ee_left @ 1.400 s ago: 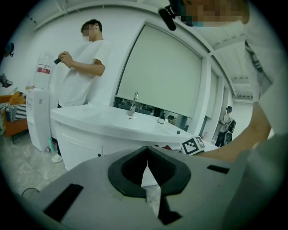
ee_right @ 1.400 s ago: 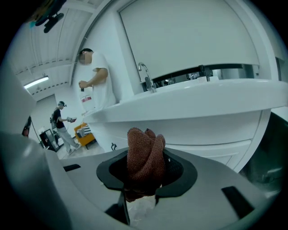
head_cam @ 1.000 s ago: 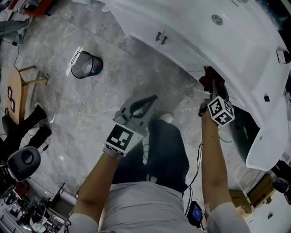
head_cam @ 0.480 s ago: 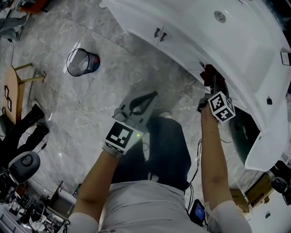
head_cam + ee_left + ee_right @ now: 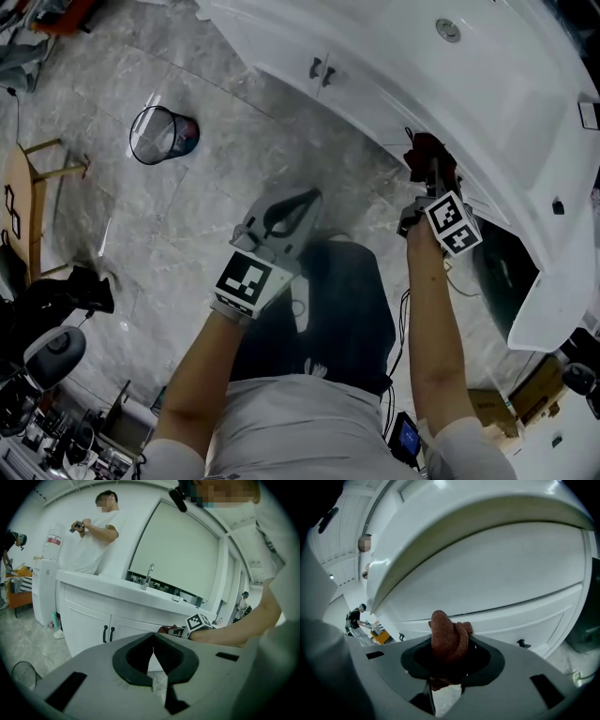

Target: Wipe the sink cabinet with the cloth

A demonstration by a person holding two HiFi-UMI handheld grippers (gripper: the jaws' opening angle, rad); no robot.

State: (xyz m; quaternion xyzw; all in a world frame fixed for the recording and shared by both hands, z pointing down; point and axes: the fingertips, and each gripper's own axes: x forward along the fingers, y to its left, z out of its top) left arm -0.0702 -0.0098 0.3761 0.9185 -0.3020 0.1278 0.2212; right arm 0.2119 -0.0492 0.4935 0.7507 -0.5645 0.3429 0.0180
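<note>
Rust-red cloth (image 5: 449,637), one, pinched in our right gripper (image 5: 430,178), at the sink cabinet (image 5: 375,89) front under the counter edge, our left gripper (image 5: 153,645) jaws together, empty, two door handles (image 5: 321,69).

Grey marble floor (image 5: 216,178).
We see a wire bin (image 5: 157,137) on it, well apart from the sink cabinet (image 5: 375,80).

cloth (image 5: 427,153) against sink cabinet (image 5: 375,80), bin (image 5: 161,134) left

Rust-brown cloth (image 5: 449,637) between fingers (image 5: 487,662), sink cabinet (image 5: 497,573) beyond.
</note>
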